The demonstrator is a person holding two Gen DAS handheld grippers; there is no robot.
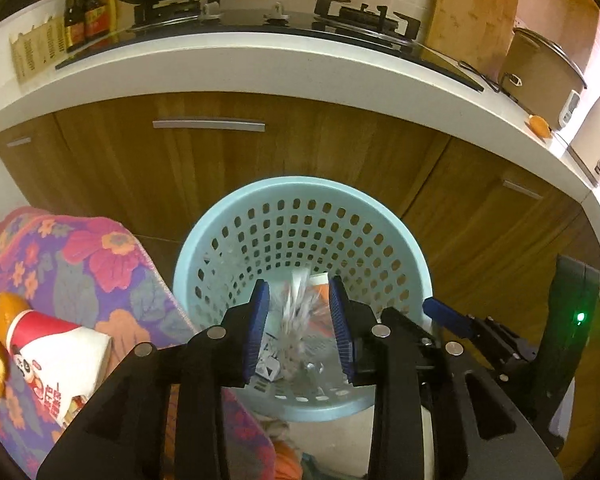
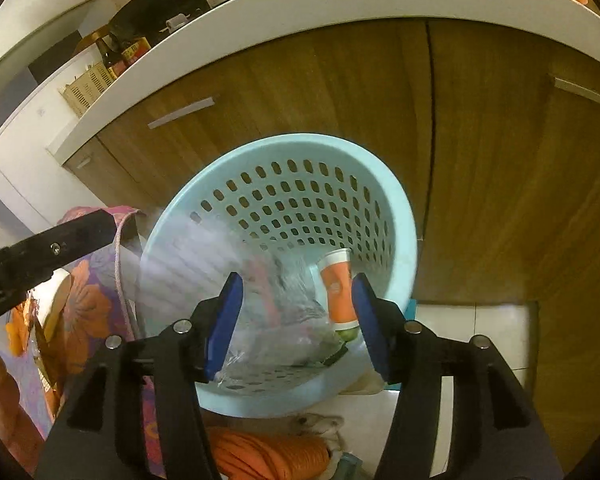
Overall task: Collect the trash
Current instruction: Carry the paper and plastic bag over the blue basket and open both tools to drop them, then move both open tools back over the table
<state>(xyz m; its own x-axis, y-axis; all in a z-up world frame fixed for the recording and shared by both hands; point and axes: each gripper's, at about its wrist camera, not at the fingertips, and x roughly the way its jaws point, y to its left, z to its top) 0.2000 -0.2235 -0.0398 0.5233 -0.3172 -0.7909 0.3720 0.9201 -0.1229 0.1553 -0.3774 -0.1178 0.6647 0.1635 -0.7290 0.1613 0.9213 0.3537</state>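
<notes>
A light blue perforated basket (image 1: pixel 300 192) stands on the floor before the kitchen cabinets; it also shows in the right wrist view (image 2: pixel 284 148). My left gripper (image 1: pixel 302 330) is open over its mouth, and a blurred clear plastic wrapper (image 1: pixel 296 312) is between its fingers, falling. In the basket lie an orange paper cup (image 2: pixel 338 292) and a clear plastic bag (image 2: pixel 284 312). My right gripper (image 2: pixel 296 326) is open above the basket, holding nothing. A red-and-white paper cup (image 1: pixel 56 344) and orange peel (image 1: pixel 8 308) lie on the flowered cloth (image 1: pixel 88 256) at left.
Wooden cabinet doors (image 1: pixel 260 152) and a white countertop (image 1: pixel 260 68) with a gas hob, bottles and a pot stand behind the basket. An orange cloth (image 2: pixel 268 456) lies on the floor below the basket. The right gripper's body (image 1: pixel 500 344) is close on the right.
</notes>
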